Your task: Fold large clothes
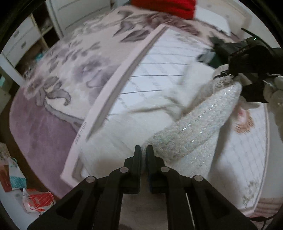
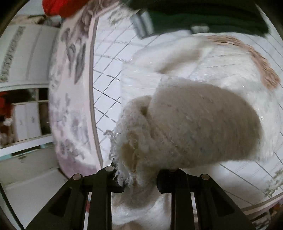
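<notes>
So the white sweater [image 1: 192, 127] was lying half bunched on the bed [image 1: 155, 74], on that white sheet with the thin grid lines, with a sparkly knit fold running up toward the right gripper [image 1: 235, 74] in the left wrist view. Both views were pretty smeared from motion blur, so fine detail was mostly gone.

The left gripper [image 1: 143, 150] had its jaws pressed nearly together, only a thin slit between the tips. Nothing seemed to be pinched there, the tips just sat over the near edge of the sweater.

The right gripper [image 2: 139, 178] was clenched on a wad of the sweater [image 2: 194, 120]. The fabric swallowed the fingertips completely, so only the black linkage showed on either side, with a frayed edge hanging over the left finger. That lifted chunk blocked most of the middle of the right wrist view.

A dark green garment [image 2: 203, 16] sat at the top, cut off by the frame. Something red [image 1: 166, 7] was also cropped at the far side of the bed. The purple floral rug [image 1: 58, 85] lay beside the bed, and some crumpled packaging [image 1: 37, 201] on the floor was too blurry to read.
</notes>
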### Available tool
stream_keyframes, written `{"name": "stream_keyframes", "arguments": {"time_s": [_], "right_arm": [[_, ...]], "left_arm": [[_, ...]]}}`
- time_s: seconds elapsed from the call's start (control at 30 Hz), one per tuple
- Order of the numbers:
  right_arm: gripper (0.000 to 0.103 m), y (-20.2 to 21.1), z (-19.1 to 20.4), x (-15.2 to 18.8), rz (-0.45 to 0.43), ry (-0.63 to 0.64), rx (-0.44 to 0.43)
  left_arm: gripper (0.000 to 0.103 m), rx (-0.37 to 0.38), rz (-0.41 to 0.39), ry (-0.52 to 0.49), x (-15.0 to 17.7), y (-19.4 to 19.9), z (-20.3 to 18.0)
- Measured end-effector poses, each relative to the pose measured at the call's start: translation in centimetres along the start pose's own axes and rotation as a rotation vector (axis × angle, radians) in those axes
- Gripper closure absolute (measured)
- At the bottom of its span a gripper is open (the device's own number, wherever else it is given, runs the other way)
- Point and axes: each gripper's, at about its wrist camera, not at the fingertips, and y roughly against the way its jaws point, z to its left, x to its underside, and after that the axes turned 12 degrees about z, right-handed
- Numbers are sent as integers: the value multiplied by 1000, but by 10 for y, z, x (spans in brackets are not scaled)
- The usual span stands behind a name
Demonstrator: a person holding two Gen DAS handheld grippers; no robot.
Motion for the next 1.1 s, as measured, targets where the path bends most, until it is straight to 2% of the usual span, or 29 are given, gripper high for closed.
{"name": "stream_keyframes", "arguments": {"time_s": [0.1,0.13,0.17,0.2,0.23,0.27,0.3,0.4,0.47,0.5,0.53,0.6,0.63,0.67,0.7,0.73,0.77,0.87,0.9,0.97,1.03,1.1], "right_arm": [[70,-46,36,-35,32,-37,76],[63,-62,47,-47,46,-31,120],[58,-73,55,-55,59,-41,139],[48,-82,62,-61,74,-40,151],[33,-86,66,-64,89,-30,158],[25,-91,72,-68,101,-23,146],[19,-87,74,-67,107,-11,86],[19,-62,67,-56,113,24,-76],[19,-33,47,-44,76,26,-232],[19,-17,33,-37,39,14,-263],[19,6,13,-28,-30,-11,-234],[19,28,-15,-19,-112,-44,-142],[20,34,-30,-17,-129,-62,-89],[22,31,-41,-21,-118,-73,-70],[36,27,-46,-25,-107,-75,-71],[53,20,-52,-36,-91,-73,-73],[57,14,-52,-46,-88,-66,-66],[58,-13,-32,-93,-118,26,-27],[57,-33,-24,-113,-83,59,31],[57,-58,-19,-136,-40,69,74],[57,-48,-13,-136,-41,79,72],[57,-21,-12,-119,-65,123,42]], "left_arm": [[96,-23,57,9,-30,-47,41],[96,-29,74,24,-36,-56,52],[96,-3,96,38,-40,-66,65],[96,29,118,63,-43,-74,78],[96,50,126,89,-44,-76,88],[96,63,132,118,-45,-76,97],[96,68,136,146,-44,-74,106],[96,114,128,228,-37,-59,125],[95,123,99,239,-33,-45,126],[95,131,79,230,-33,-38,121],[89,132,68,216,-33,-33,116],[62,148,46,179,-39,-23,97],[31,163,27,162,-41,-20,86],[14,168,7,146,-47,-19,72],[13,167,-4,126,-51,-20,58],[13,171,-17,106,-58,-20,44],[13,167,-33,95,-64,-22,33],[13,128,-91,70,-85,-27,1],[13,115,-115,65,-90,-29,-9],[13,92,-143,66,-103,-30,-23],[13,100,-134,62,-112,-31,-36],[13,98,-87,64,-121,-40,-48]]}}
